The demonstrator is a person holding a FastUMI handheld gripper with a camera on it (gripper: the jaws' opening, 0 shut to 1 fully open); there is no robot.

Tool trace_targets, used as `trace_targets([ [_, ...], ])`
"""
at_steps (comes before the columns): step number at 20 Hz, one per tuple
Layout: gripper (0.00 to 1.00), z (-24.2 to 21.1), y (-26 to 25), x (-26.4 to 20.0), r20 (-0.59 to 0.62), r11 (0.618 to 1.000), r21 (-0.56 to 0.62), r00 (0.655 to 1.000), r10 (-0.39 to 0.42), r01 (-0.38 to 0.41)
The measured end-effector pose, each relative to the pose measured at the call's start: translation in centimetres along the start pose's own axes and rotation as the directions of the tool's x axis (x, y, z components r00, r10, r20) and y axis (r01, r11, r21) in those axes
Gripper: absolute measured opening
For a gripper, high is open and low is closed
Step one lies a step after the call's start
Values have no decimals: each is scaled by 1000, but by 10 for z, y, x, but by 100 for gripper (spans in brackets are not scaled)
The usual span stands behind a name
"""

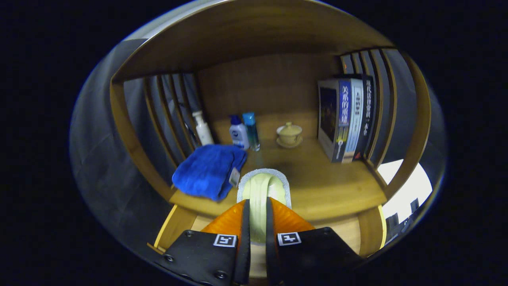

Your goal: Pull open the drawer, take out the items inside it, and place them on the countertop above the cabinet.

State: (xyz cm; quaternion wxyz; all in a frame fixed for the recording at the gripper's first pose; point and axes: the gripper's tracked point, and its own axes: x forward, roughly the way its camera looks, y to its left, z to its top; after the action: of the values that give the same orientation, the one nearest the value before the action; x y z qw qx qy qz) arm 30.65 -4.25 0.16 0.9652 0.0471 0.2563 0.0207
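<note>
The gripper (258, 206) is pinching a pale green pad (263, 186) between nearly closed fingers, holding it over the countertop's (329, 186) near edge, just right of a blue towel (208, 169).

pale green soft object with grey rim (260, 186): near part hidden between the gripper (258, 210) fingers | open drawer below the wooden countertop (325, 186): inside mostly blocked by black finger mounts | book spines: print too small
</note>
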Motion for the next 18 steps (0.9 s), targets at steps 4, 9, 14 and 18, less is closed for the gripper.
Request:
trace_targets([
  [4, 24, 36, -24, 40, 54, 998, 10, 997, -61, 60],
  [9, 24, 18, -47, 89, -36, 991, 31, 991, -132, 134],
  [14, 24, -1, -53, 111, -117, 989, 39, 984, -135, 140],
  [18, 27, 0, -60, 117, -105, 984, 31, 979, -172, 176],
])
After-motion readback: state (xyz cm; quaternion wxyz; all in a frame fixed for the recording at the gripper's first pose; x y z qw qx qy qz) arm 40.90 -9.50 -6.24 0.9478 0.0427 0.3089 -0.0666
